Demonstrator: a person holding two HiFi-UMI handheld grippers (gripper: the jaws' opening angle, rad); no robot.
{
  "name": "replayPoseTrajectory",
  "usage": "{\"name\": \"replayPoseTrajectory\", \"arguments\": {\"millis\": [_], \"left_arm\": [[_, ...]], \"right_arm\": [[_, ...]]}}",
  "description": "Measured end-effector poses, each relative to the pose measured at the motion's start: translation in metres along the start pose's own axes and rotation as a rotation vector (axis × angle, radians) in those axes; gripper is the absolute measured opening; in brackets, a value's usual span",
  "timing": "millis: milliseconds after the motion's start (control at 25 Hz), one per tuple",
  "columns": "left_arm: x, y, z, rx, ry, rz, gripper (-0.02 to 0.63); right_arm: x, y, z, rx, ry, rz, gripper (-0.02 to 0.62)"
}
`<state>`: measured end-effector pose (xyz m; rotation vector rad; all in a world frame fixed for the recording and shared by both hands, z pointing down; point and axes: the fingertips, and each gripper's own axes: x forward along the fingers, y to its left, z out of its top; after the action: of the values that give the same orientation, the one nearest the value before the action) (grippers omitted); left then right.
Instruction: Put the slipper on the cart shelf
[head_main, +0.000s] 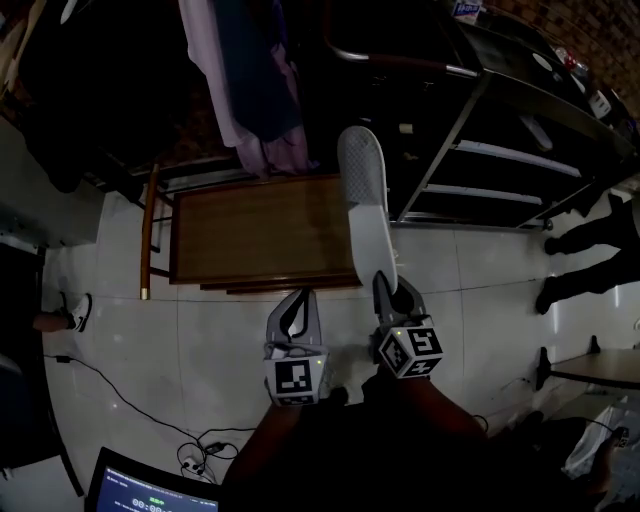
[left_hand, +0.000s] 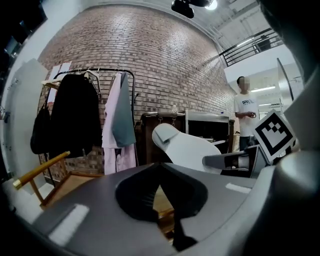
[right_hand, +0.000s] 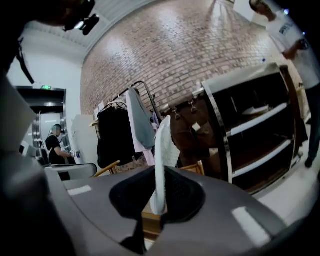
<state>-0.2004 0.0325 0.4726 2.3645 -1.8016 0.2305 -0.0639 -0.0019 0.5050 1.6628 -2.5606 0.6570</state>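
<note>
so the right gripper (head_main: 385, 285) has its jaws pinched tight on 1 end of the long white rubbery slipper (head_main: 362, 190), holding it up just left of the black metal cart (head_main: 505, 152), I'd guess ready to swing onto a shelf, while the left gripper (head_main: 297, 305) sits further left, jaws together, empty.

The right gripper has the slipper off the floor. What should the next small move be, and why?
Probably swing the right gripper rightward toward the cart shelf. Its jaws are clamped on one end of the white slipper, which is held clear of the floor. The open shelves stand off to its right, not yet reached.
</note>
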Motion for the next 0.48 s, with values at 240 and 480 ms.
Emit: {"name": "replayPoseTrajectory", "arguments": {"millis": [240,480], "left_arm": [[0.002,0.000,0.015,-0.023,-0.037,-0.012,0.012],[-0.003,-0.004,0.052,-0.061,-0.137,-0.061,0.012]], "right_arm": [[-0.019,0.012,0.055,-0.229,-0.143,-0.031,0.032],[-0.035,0.033,0.102,-0.351,-0.263,-0.043,0.032]]}}
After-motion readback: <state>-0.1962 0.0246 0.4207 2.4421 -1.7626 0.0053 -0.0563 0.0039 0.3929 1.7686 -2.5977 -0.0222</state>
